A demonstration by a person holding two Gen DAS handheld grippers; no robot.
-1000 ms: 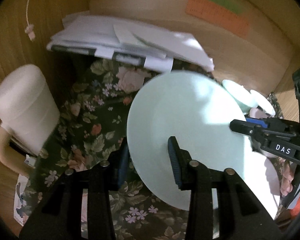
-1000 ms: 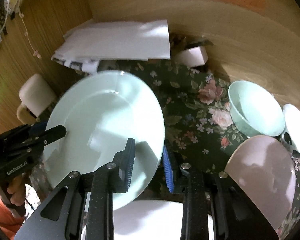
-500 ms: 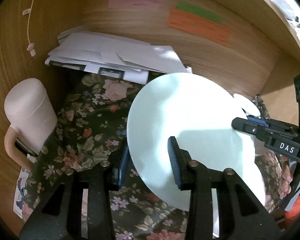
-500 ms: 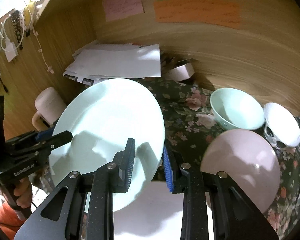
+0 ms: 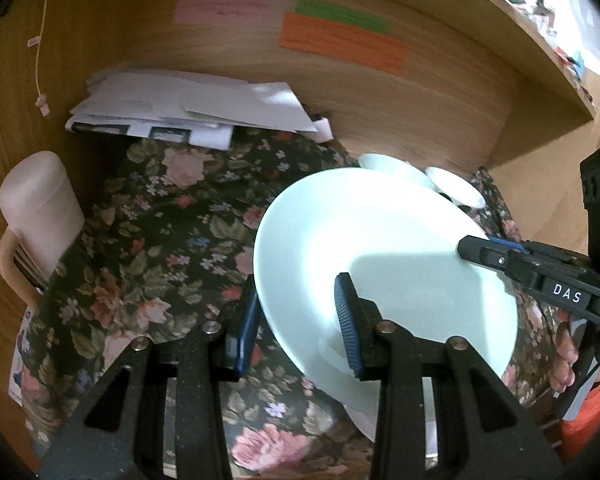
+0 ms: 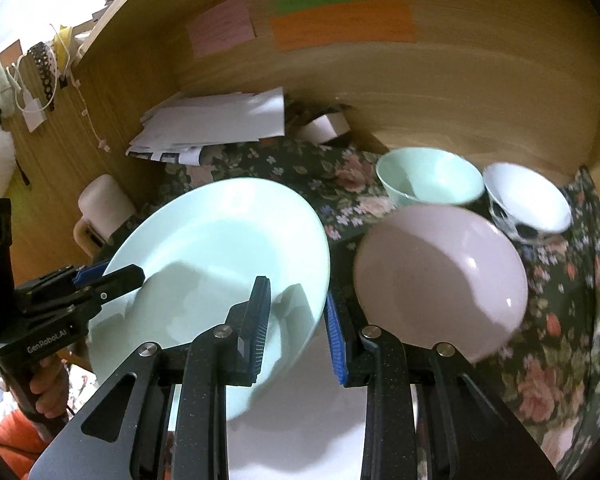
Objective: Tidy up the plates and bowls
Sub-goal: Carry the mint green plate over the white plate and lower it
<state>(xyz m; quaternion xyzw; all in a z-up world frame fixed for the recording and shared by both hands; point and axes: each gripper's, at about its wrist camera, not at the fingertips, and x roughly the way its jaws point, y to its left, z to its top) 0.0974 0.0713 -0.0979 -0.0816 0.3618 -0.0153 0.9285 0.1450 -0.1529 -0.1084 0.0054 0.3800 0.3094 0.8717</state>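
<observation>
A pale mint plate (image 5: 380,256) (image 6: 220,256) hangs tilted above the floral cloth, held from both sides. My left gripper (image 5: 296,320) is shut on its left rim and shows in the right wrist view as a black clamp (image 6: 116,276). My right gripper (image 6: 298,320) is shut on the plate's right rim; its tip (image 5: 480,250) reaches in from the right in the left wrist view. A pink plate (image 6: 440,276), a mint bowl (image 6: 432,178) and a white patterned bowl (image 6: 528,200) rest on the cloth to the right. A white plate (image 6: 300,420) lies under the held one.
A stack of white papers (image 5: 188,116) lies at the back left against the wooden wall. A pink mug (image 5: 40,208) stands at the left edge of the floral cloth (image 5: 160,240). A small roll of tape (image 6: 324,126) sits beside the papers. Wooden walls close the back and both sides.
Both grippers have drawn back from the back wall and risen slightly with the mint plate still held. More of the wall notes, the pink plate and the bowls has come into view.
</observation>
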